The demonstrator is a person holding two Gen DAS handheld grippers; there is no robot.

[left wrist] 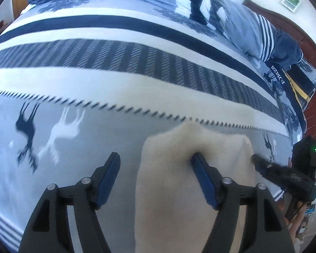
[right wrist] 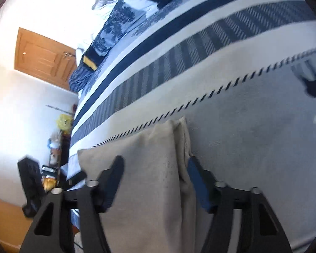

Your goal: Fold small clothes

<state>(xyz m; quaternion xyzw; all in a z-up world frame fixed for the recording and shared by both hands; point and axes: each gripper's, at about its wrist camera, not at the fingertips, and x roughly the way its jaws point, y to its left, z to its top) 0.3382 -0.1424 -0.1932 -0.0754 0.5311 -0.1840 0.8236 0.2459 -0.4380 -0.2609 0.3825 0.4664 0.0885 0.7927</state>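
A cream knit garment lies on the patterned bedspread. My left gripper is open over its left part, with the right finger pressing into the cloth and the left finger on the bedspread. In the right wrist view the same garment lies between the fingers of my right gripper, which is open, with a raised fold by the right finger. The right gripper also shows in the left wrist view at the garment's right edge.
Pillows and folded dark clothes lie at the far side of the bed. A red-brown headboard is at the right. A wooden door and floor clutter lie beyond the bed's left edge.
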